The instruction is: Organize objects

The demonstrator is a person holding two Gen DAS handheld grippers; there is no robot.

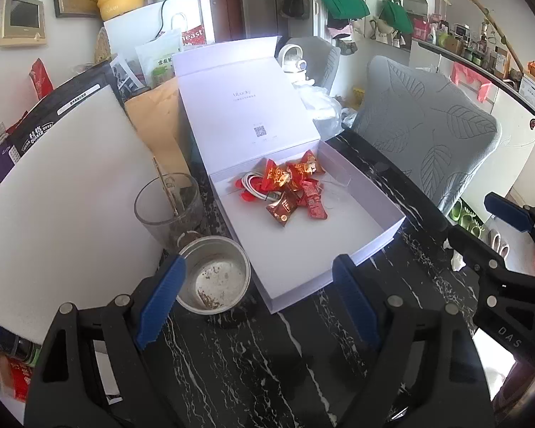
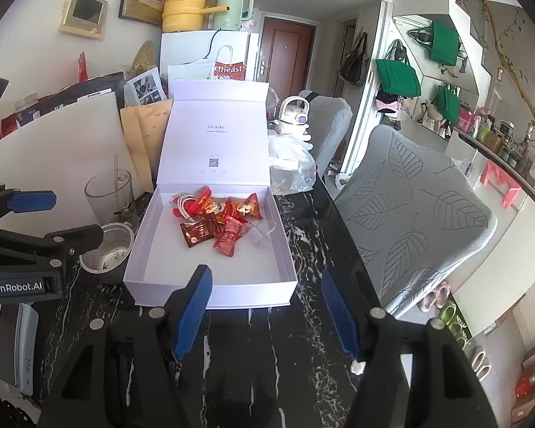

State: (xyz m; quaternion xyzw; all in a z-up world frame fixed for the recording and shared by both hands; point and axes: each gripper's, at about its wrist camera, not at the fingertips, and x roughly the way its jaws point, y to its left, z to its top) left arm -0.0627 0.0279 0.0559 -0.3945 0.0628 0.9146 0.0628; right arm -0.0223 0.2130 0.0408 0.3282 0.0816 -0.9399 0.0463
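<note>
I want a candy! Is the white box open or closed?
Open. The white box has its lid flipped up at the back, and the red candies show inside.

Glass cup (image 1: 167, 207) beside metal bowl (image 1: 214, 278)

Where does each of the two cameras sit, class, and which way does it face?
Left wrist: rides the left claw, low over the marble table, facing the open white box with the steel bowl close by; the right claw shows at the right edge.
Right wrist: rides the right claw, facing the box squarely, chair to its right; the left claw shows at the left edge.
Shared: the box, its red candy packets, the bowl, the glass.
</note>
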